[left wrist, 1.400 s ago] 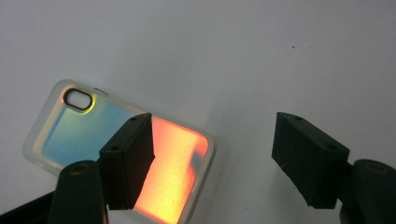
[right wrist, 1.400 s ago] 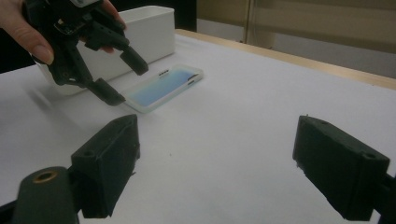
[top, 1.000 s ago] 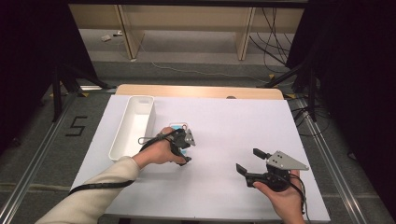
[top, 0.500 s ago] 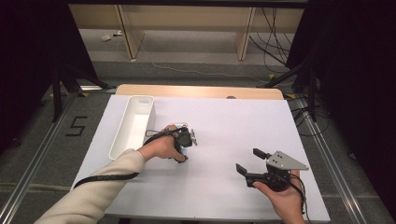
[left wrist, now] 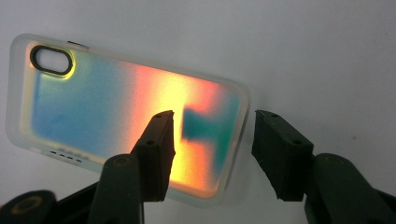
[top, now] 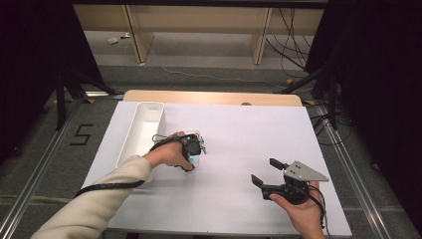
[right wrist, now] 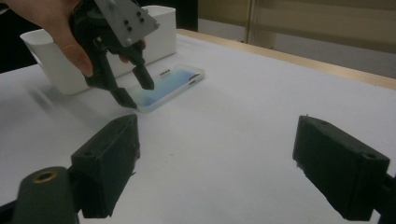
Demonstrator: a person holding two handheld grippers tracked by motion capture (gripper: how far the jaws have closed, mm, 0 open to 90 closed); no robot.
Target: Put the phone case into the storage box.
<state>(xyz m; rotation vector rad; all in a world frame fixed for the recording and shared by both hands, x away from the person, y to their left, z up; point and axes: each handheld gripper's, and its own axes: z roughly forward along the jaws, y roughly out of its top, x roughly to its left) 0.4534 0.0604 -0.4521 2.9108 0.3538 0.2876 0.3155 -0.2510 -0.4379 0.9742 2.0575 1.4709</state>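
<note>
A translucent phone case (left wrist: 107, 107) with an iridescent blue-orange back lies flat on the white table, beside the bin. My left gripper (left wrist: 212, 114) points down at one short end of it. One jaw hangs over the case's back and the other stands past its edge over bare table. The jaws have just been closing with the case's end between them, but a gap remains and they are open. In the right gripper view the left gripper (right wrist: 135, 91) stands over the near end of the case (right wrist: 175, 79). My right gripper (top: 264, 171) rests open and empty at the table's front right.
A long white bin (top: 142, 127) lies along the table's left side, just left of my left hand. The white table sheet (top: 249, 134) stretches between the two grippers. A wooden edge (top: 214, 97) runs along the far side, with cables on the floor beyond.
My left hand has shifted slightly and tipped down over the phone case, covering more of it. The right gripper has kept still.
</note>
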